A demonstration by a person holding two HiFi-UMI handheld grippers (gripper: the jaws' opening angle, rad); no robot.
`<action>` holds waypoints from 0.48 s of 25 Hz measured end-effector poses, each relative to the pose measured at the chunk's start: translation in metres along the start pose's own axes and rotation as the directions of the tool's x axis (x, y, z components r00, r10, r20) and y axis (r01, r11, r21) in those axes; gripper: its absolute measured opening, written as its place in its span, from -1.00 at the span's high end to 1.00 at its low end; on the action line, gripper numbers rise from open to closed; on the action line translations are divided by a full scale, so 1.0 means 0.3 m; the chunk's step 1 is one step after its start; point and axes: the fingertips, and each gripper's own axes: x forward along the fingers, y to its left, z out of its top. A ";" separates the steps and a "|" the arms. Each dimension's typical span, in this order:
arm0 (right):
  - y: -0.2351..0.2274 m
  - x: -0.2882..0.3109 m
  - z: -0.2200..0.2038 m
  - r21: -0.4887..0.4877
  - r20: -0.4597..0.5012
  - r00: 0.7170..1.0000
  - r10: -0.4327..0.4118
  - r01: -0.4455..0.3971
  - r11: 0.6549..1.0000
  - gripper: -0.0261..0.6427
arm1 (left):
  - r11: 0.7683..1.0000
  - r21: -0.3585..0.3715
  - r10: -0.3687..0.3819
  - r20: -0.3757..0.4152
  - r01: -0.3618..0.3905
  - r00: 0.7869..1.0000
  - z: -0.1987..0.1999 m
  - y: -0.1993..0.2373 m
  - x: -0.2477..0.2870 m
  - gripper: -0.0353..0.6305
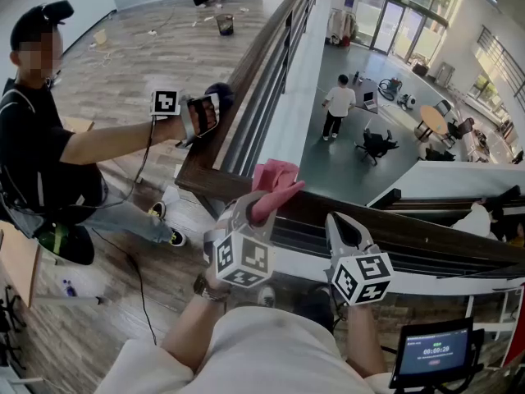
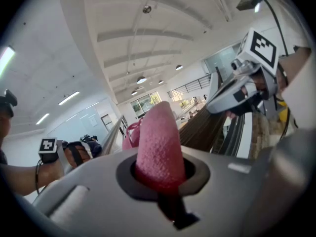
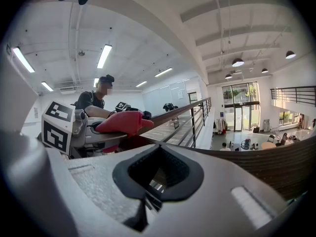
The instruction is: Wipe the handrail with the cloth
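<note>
The left gripper [image 1: 256, 208] angles up toward 1 o'clock, pinching the pink cloth [image 1: 276, 180], which sits over the corner of the wooden handrail [image 1: 250, 68]. At its 3 o'clock, the right gripper [image 1: 340, 226] points at the rail too, its jaws pressed together on nothing. Both forearms are held low.

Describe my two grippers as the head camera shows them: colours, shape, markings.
The left gripper and the right gripper are alike: pale grey bodies tapering to jaws lined dark grey, each with a white cube bearing black square markers. A dark band circles the left wrist.
</note>
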 end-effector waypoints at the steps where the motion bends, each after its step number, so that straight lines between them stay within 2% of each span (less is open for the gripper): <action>1: -0.001 -0.001 0.001 0.000 0.001 1.000 0.000 0.000 1.000 0.91 | 1.000 -0.002 0.005 -0.001 -0.005 1.000 -0.002 0.005 -0.001 0.78; 12: -0.003 -0.007 0.010 -0.001 0.002 1.000 0.000 0.000 1.000 0.91 | 1.000 -0.018 0.016 -0.003 -0.016 1.000 -0.010 0.035 -0.013 0.78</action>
